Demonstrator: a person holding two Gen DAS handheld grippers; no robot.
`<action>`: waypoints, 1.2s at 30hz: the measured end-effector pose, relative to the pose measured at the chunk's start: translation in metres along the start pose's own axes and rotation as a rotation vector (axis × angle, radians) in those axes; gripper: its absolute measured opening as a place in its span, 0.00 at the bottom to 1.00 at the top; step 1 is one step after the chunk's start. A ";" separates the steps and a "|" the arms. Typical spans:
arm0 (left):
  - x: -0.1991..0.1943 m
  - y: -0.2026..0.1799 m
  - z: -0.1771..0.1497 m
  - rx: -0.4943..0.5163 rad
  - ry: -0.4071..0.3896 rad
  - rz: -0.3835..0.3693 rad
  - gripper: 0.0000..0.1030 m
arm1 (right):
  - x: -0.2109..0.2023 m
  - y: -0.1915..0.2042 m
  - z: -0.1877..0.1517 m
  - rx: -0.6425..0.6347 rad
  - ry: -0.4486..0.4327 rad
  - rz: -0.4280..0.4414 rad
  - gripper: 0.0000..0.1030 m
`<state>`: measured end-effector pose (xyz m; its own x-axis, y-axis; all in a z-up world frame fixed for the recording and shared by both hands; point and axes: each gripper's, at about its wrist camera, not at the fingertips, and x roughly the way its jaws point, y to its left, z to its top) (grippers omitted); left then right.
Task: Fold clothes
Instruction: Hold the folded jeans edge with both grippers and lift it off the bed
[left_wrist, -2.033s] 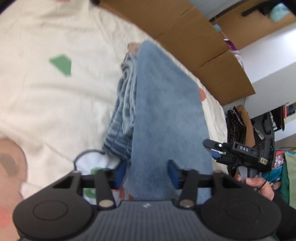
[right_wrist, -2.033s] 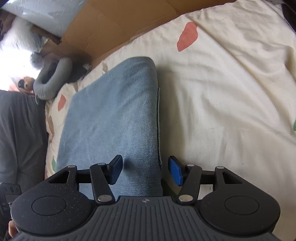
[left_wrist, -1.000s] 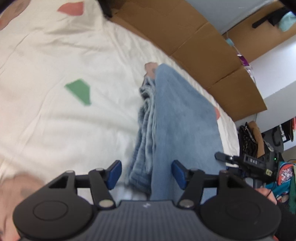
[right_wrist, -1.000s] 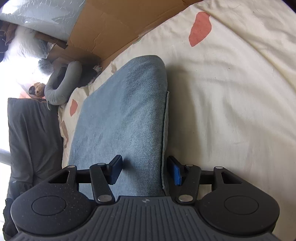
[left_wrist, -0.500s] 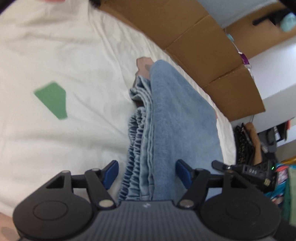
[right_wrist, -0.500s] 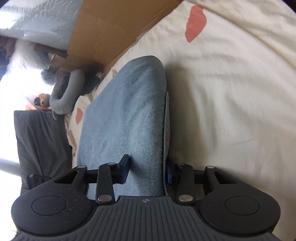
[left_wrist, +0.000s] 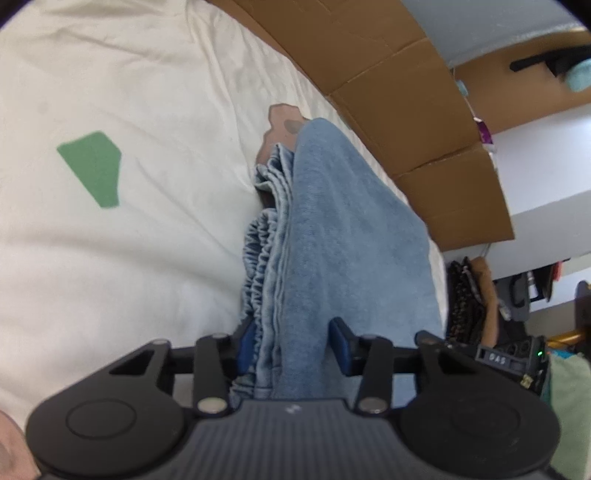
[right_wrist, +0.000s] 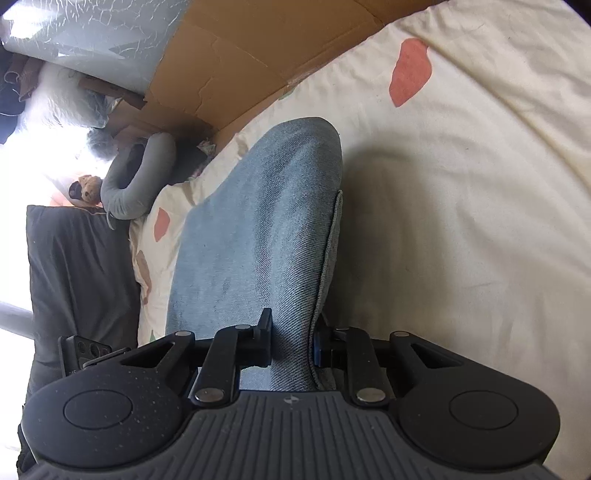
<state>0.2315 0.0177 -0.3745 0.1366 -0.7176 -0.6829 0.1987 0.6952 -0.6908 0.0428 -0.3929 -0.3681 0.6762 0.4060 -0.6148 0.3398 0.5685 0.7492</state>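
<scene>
Two grippers work here, one at each end of a single folded garment. Left gripper (left_wrist: 291, 347) has its jaws closing around the gathered, elasticated edge of the blue denim garment (left_wrist: 343, 236), the blue pads pressing the stacked layers from both sides. Right gripper (right_wrist: 291, 343) is narrower, its jaws closing tight on the smooth folded edge of the same garment (right_wrist: 266, 229), the cloth pinched between the pads.

Largest is the one cream bedsheet (right_wrist: 461, 221), soft and creased, printed with scattered patches: coral, green and brown shapes. On it lies the garment, a long thick stack of denim, twill-textured, rounded at its far fold. Flattened cardboard (left_wrist: 399, 92) runs along the far side of the bed, in several creased brown panels. A dark cushion (right_wrist: 77, 273) sits at the sheet's end, with one grey curved neck pillow (right_wrist: 133, 184) beyond it and a small brown plush toy (right_wrist: 86, 188) beside that
</scene>
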 end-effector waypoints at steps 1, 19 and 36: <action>0.001 -0.001 -0.001 0.001 0.003 -0.006 0.42 | -0.003 0.001 -0.001 -0.001 -0.002 -0.004 0.18; 0.025 -0.013 0.008 0.089 0.025 0.015 0.68 | -0.019 -0.034 -0.010 0.106 -0.005 -0.002 0.29; 0.048 0.007 0.032 0.008 0.140 -0.170 0.53 | 0.002 -0.033 -0.002 0.094 0.044 0.010 0.27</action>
<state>0.2701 -0.0125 -0.4046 -0.0357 -0.8114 -0.5834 0.2149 0.5639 -0.7974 0.0316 -0.4092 -0.3947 0.6511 0.4438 -0.6157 0.3945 0.4952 0.7741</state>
